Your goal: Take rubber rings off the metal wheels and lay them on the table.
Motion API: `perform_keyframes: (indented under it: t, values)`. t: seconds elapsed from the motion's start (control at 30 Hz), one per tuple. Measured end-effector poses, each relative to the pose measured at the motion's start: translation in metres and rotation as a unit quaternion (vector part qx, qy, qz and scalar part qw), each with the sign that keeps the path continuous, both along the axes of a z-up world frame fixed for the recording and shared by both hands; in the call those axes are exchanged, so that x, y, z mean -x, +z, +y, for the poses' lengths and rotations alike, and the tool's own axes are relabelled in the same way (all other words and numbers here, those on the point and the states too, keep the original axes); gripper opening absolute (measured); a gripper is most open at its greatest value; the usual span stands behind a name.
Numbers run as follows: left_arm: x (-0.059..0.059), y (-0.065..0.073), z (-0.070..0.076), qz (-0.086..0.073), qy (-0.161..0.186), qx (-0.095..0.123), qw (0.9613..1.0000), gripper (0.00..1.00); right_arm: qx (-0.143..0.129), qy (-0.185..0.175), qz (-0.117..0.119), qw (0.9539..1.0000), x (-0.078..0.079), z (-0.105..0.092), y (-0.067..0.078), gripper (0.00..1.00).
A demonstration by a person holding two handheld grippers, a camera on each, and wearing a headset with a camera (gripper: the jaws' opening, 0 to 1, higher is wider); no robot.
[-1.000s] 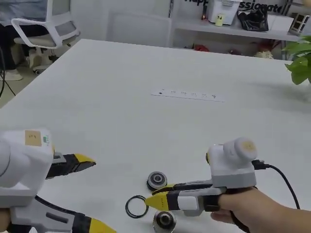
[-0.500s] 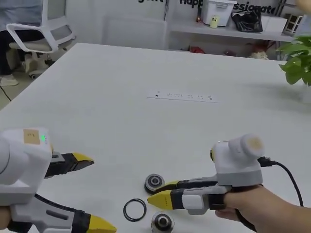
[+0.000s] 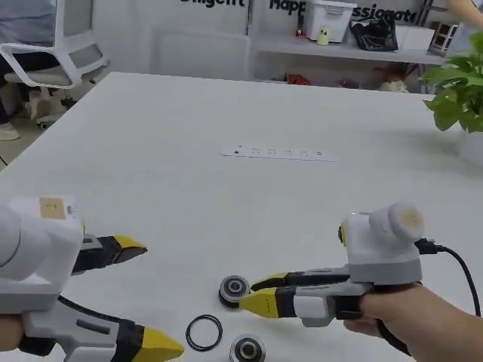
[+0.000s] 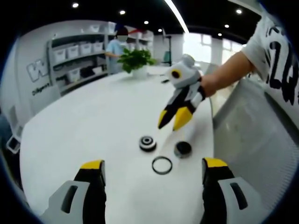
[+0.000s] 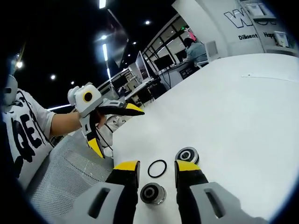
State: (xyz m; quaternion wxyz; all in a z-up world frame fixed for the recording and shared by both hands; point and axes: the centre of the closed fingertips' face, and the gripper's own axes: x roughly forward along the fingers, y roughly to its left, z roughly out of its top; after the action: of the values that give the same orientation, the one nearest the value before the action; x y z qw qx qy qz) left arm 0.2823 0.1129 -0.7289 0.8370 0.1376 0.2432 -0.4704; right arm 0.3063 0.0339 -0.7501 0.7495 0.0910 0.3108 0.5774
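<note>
Two small metal wheels lie near the white table's (image 3: pixel 226 204) front edge. The farther wheel (image 3: pixel 234 288) (image 4: pixel 147 143) (image 5: pixel 188 155) has a black rubber rim. The nearer wheel (image 3: pixel 247 350) (image 4: pixel 182 148) (image 5: pixel 153 193) looks bare metal. A loose black rubber ring (image 3: pixel 204 332) (image 4: pixel 162 165) (image 5: pixel 157 168) lies flat to their left. My right gripper (image 3: pixel 256 292) (image 5: pixel 156 166) (image 4: pixel 175 119) is open and holds nothing, its tips just right of the rimmed wheel. My left gripper (image 3: pixel 147 296) (image 4: pixel 153 165) (image 5: pixel 118 130) stands wide open left of the ring.
A flush socket strip (image 3: pixel 275 153) lies mid-table. A green plant (image 3: pixel 453 98) stands at the far right edge. An office chair (image 3: pixel 45 60) sits beyond the left corner, and shelves (image 3: pixel 339 45) with boxes line the back wall.
My right gripper has drawn back to the right, away from the loose ring and past the rimmed wheel. The left gripper, wheels and ring have stayed put; the head camera shifted.
</note>
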Motion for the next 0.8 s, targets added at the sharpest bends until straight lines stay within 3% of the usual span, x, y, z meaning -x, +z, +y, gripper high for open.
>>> perform_keyframes:
  t: [0.8]
  values:
    - [-0.014, 0.002, -0.005, -0.002, 0.004, 0.005, 1.0000, 0.86, -0.003, -0.023, -0.043, 0.9988, -0.018, -0.013, 0.014, 0.30]
